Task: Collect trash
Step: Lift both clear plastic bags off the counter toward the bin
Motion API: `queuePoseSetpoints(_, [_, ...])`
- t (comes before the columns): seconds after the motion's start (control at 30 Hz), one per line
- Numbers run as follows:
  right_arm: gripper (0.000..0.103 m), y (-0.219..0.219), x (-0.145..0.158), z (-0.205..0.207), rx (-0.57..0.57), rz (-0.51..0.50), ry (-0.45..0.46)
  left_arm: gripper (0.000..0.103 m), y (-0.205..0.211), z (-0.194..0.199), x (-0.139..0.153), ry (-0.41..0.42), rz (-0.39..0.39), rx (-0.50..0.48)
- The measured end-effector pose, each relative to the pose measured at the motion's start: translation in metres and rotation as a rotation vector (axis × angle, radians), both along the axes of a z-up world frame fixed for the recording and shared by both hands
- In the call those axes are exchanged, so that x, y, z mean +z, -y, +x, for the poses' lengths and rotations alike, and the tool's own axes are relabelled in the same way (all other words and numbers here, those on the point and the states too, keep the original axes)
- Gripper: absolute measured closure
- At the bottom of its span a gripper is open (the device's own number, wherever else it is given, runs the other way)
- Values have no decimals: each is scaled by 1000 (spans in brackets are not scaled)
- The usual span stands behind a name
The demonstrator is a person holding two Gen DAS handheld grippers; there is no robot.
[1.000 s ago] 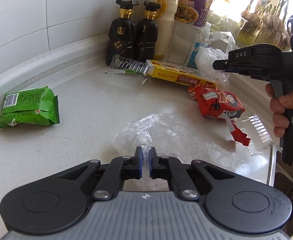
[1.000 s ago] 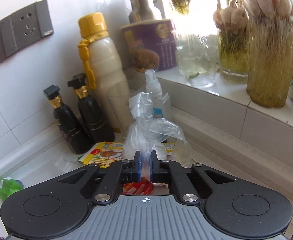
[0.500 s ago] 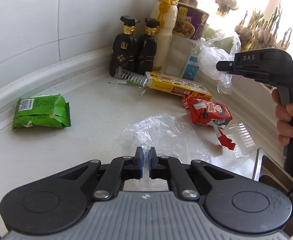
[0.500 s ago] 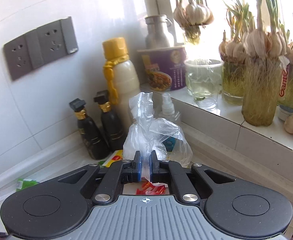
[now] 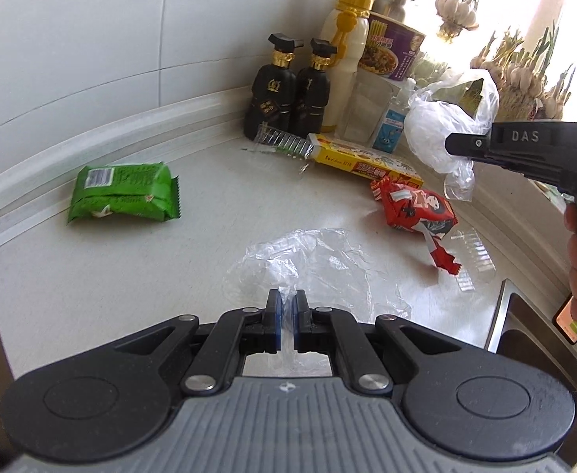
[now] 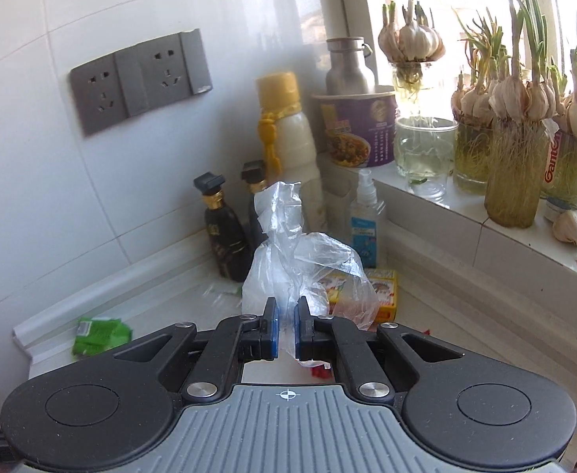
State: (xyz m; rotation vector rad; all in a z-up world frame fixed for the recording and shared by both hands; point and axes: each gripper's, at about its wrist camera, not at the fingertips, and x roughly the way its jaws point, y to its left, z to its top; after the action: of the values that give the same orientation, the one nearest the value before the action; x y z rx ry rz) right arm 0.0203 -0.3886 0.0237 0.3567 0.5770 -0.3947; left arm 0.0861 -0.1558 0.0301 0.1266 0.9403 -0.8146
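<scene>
My left gripper (image 5: 287, 302) is shut on the near edge of a flat clear plastic bag (image 5: 320, 272) that lies on the white counter (image 5: 131, 268). My right gripper (image 6: 286, 311) is shut on a crumpled clear plastic bag (image 6: 288, 260) and holds it in the air; the same bag (image 5: 442, 134) and gripper show at the right of the left wrist view. On the counter lie a green snack packet (image 5: 125, 193), a red torn wrapper (image 5: 418, 213), a yellow box (image 5: 363, 159) and a clear ribbed wrapper (image 5: 284, 142).
Two black bottles (image 5: 292, 90), a white bottle with a yellow cap (image 5: 345, 59), a purple noodle cup (image 5: 393, 49) and a small spray bottle (image 5: 393, 122) stand in the back corner. A steel sink edge (image 5: 501, 315) is at the right. Jars of sprouting garlic (image 6: 517, 157) line the windowsill.
My right gripper has lifted the crumpled bag up and away from the counter. My left gripper has pulled back and up a little, still shut on the flat bag.
</scene>
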Motion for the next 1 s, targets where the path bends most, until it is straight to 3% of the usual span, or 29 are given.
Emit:
queuePoseSetpoints(0.6, [98,-69,-10,-33,91,61,-83,98,-51,-21,6,-64,55,86])
queuePoseSetpoints(1.0, [98,-114,-13,-43,164,108,-146,98,-95,-25,11,-90,44,157])
